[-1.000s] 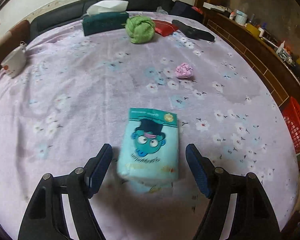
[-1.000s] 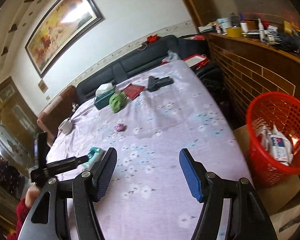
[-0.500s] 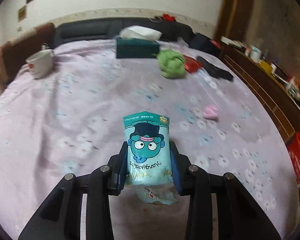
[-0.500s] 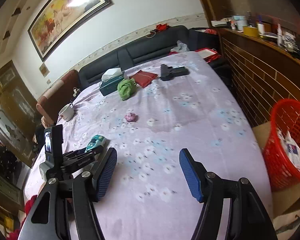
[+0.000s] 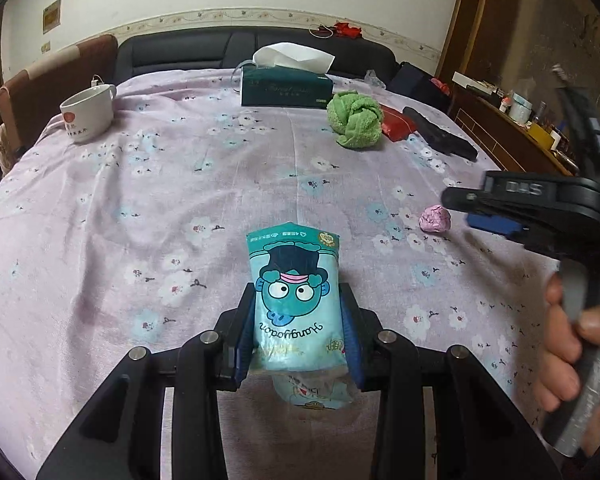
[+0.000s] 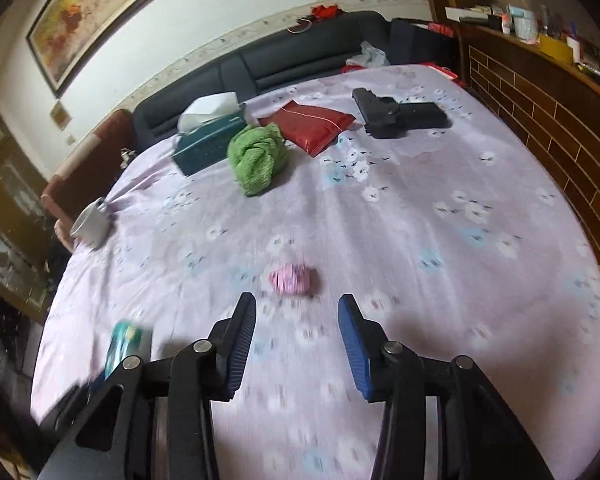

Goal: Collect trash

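Observation:
My left gripper is shut on a teal cartoon-printed packet and holds it above the floral tablecloth. A crumpled pink wad lies on the cloth to the right; it also shows in the right wrist view, just ahead of my right gripper, which is open and empty. My right gripper also shows in the left wrist view close to the wad. The teal packet shows blurred in the right wrist view.
A white mug, a tissue box, a green cloth, a red pouch and a black toy pistol sit at the far side. A dark sofa lies behind. A brick counter stands on the right.
My left gripper closed on the teal packet and lifted it. My right gripper swung left from the red basket toward the pink wad, its jaws narrowing.

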Demonstrator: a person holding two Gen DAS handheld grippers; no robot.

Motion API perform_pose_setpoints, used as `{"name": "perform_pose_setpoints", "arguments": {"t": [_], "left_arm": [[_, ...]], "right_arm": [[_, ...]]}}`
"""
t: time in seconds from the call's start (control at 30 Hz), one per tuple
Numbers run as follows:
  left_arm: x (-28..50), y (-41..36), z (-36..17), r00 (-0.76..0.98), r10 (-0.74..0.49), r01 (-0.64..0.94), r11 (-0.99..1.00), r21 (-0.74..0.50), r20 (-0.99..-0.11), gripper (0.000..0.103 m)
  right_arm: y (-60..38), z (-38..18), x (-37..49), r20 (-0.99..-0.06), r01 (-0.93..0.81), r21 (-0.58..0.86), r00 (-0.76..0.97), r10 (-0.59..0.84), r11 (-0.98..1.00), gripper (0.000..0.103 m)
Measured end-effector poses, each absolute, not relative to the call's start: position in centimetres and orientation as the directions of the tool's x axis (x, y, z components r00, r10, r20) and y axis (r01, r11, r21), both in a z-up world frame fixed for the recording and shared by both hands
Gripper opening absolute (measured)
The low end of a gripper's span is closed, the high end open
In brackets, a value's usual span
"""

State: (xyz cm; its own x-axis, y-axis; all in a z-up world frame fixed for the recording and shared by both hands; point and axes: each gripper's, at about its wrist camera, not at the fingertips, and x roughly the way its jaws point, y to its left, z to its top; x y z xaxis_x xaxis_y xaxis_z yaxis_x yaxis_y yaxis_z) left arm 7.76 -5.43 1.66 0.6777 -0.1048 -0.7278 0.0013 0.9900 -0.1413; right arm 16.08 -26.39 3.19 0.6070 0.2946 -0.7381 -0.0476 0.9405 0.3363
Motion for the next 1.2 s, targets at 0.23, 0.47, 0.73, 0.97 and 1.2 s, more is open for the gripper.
{"name": "perform_pose_setpoints", "arguments": {"t": [0.23,0.47,0.73,0.97,1.2], "left_arm": [[8.0,-5.7,1.5,0.671,-0.106,0.006,0.990,-0.138,-0.734,0.036],[8.1,-5.8,1.2,0.665,-0.101,0.012,0.992,-0.125,-0.740,0.036],[7.9,-6.2,1.5,0.679,-0.091,0.019,0.994,-0.106,-0.729,0.036],[7.7,-6.6,1.6,0.689,-0.070,0.023,0.997,-0.075,-0.722,0.036],[7.8,-6.8,1.6,0.690,-0.071,0.033,0.997,-0.067,-0.720,0.036]], "right_arm": [[-25.2,0.5,19.9,-0.777,-0.010,0.336,0.562,0.283,0.942,0.042],[-23.4,-0.1,20.0,-0.773,-0.074,0.313,0.560,0.299,0.947,0.026],[-23.1,2.1,14.1,-0.706,-0.155,0.268,0.640,0.303,0.951,0.026],[-23.8,2.6,9.1,-0.642,-0.156,0.221,0.720,0.264,0.963,0.026],[-23.7,2.5,8.5,-0.610,-0.177,0.205,0.746,0.267,0.963,0.026]]}}
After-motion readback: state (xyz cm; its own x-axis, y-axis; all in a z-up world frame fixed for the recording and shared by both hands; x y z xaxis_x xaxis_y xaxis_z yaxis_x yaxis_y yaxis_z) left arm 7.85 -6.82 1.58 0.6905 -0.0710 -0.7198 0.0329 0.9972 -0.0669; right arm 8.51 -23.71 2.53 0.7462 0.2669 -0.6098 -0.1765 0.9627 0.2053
